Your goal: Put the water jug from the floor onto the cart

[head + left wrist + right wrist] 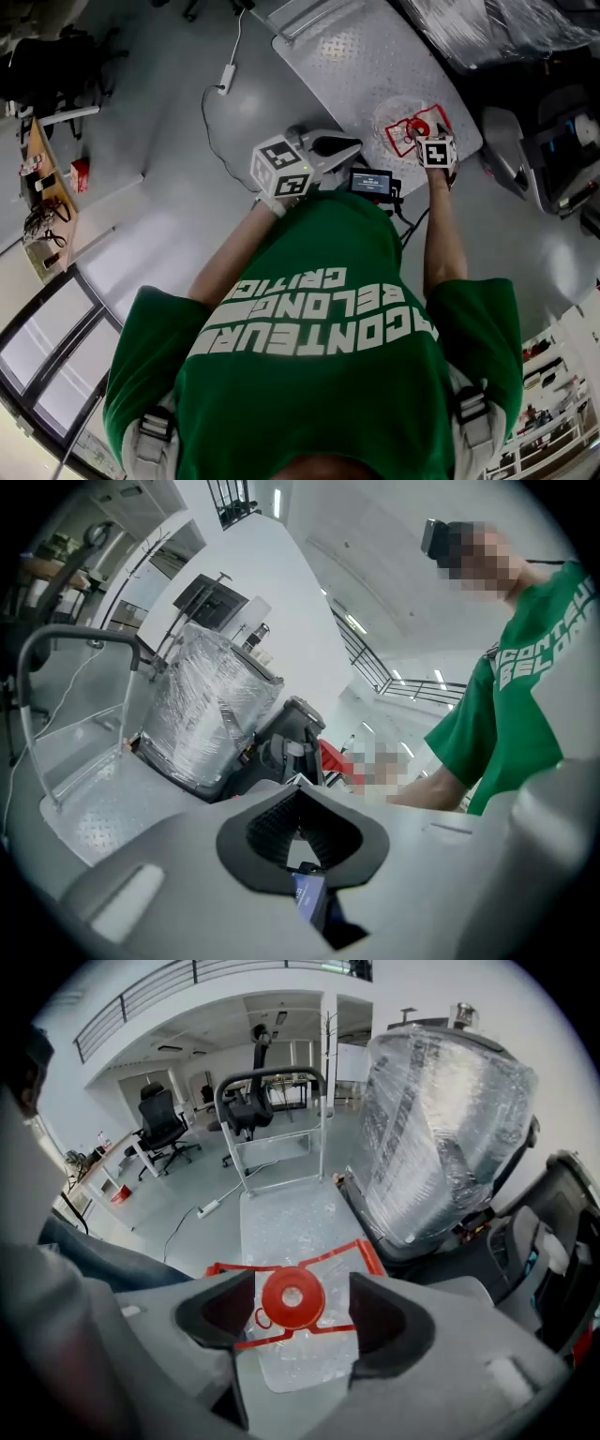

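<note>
The jug (pixel 401 120) stands upright on the cart (pixel 352 56), at the end of the deck farthest from the cart's handle (pixel 272 1077). It is clear, with a red cap (pixel 292 1297) and a red frame round its shoulders. In the right gripper view diamond plate shows on all sides of it.

The right gripper (pixel 298 1290) hangs over that end of the cart and points steeply down at the jug. Its jaws stand wide apart, one on each side of the cap, with a gap between each pad and the cap. They hold nothing.

The left gripper (pixel 354 146) is off the cart, beside the jug's end of the deck and close to the person's chest. It points nearly level. In its own view the jaws are drawn together until the tips meet, and nothing sits between them.

A wrapped load (pixel 441 1119), bound in clear film, stands on the floor right beside the cart's long side. A cable (pixel 211 112) lies on the floor on the cart's other side. An office chair (pixel 164 1119) stands well beyond the handle end.
</note>
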`<state>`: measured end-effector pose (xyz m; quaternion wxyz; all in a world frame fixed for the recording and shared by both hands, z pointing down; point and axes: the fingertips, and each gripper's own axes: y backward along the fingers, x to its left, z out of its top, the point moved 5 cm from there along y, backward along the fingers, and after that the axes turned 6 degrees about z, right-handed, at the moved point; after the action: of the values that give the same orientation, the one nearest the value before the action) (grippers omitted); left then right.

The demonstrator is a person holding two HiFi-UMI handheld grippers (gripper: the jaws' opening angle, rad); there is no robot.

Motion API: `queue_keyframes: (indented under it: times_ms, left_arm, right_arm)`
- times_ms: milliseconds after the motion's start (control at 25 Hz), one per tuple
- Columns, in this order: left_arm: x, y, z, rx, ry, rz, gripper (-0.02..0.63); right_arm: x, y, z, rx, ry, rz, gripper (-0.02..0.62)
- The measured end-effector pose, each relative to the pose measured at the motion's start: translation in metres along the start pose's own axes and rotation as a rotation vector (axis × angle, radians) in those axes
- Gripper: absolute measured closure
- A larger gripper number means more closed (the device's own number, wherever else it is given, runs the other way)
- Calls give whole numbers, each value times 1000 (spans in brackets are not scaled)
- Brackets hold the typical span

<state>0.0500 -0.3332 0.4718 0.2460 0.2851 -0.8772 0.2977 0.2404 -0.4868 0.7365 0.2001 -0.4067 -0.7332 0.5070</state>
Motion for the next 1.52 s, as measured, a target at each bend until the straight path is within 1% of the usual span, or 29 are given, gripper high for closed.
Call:
queue_keyframes:
  times_ms: [80, 120, 200, 280, 320, 360, 400, 560, 760, 920, 1040, 1200, 1360, 1520]
  left_arm:
    - [5, -4, 0, 9, -18, -53, 597]
    - [8, -6, 1, 14, -27, -80, 597]
    - [17, -6, 6, 28, -47, -138, 597]
    - [26, -3, 13, 47, -69, -194, 597]
    - [31, 1, 15, 59, -81, -218, 597]
    - [36, 7, 18, 71, -93, -238, 597]
    - [41, 14, 20, 82, -105, -256, 597]
    - [73, 37, 28, 116, -141, -306, 597]
    - [112, 63, 37, 123, -140, -337, 597]
    - [127, 80, 37, 139, -143, -371, 597]
    - [130, 88, 36, 144, -151, -404, 597]
    - [131, 99, 30, 154, -151, -443, 597]
    - [137, 106, 27, 168, -151, -455, 597]
    - [141, 114, 19, 181, -152, -445, 597]
  right_arm:
    - [-2, 15, -6, -20, -42, -38, 295]
    - [-1, 22, -8, -32, -63, -57, 314]
    - [3, 42, -3, -80, -86, -109, 409]
    - [13, 64, 2, -119, -108, -168, 482]
    - [20, 74, 3, -135, -122, -188, 519]
    - [30, 83, 4, -150, -140, -201, 574]
    - [41, 91, 5, -166, -159, -210, 602]
    - [84, 122, 19, -225, -202, -257, 603]
    - [123, 152, 45, -282, -226, -348, 602]
    - [153, 177, 53, -306, -252, -407, 602]
    - [174, 195, 49, -313, -271, -448, 603]
    - [204, 210, 37, -316, -311, -475, 601]
    - [224, 222, 28, -315, -330, -502, 602]
    - [243, 230, 12, -305, -333, -527, 603]
